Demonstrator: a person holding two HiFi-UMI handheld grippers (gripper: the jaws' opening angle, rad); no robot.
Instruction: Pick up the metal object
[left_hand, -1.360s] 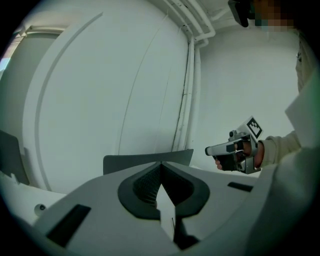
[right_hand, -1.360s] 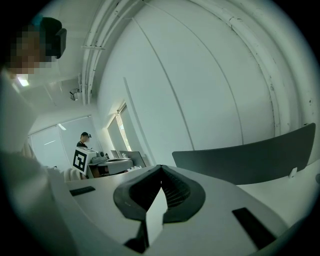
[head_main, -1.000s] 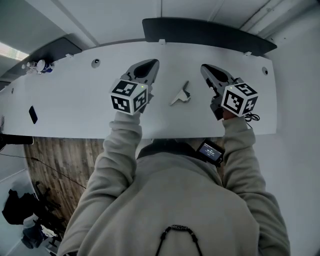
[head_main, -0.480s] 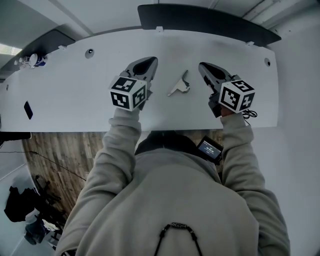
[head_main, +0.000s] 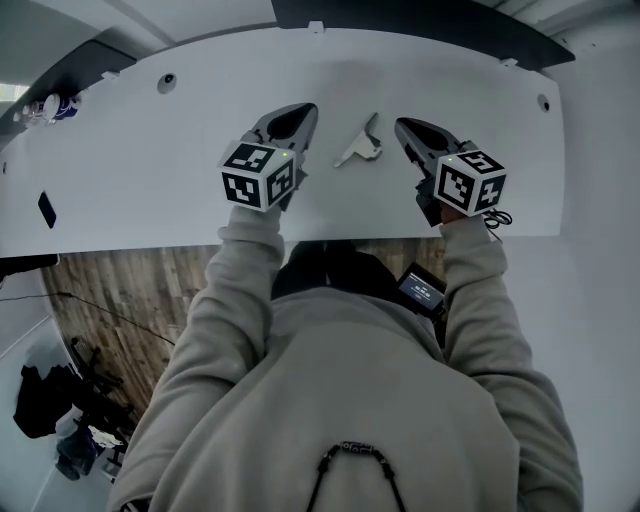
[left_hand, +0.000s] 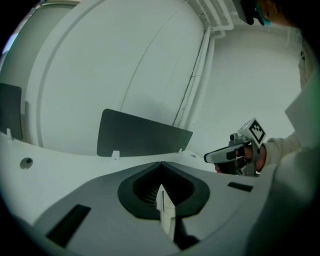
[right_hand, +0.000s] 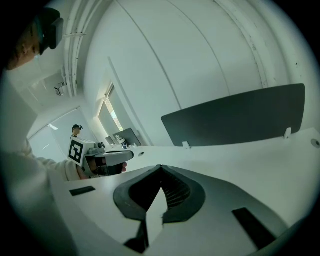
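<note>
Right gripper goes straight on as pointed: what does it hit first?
Likely the bare white table, short of the dark panel. The right gripper tilts down, and the metal object lies left of its line. Depth unclear.

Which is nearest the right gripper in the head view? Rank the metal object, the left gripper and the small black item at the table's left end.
1. The metal object: just left of the right gripper.
2. The left gripper: further left, beyond the metal object.
3. The small black item: far left end of the table.
</note>
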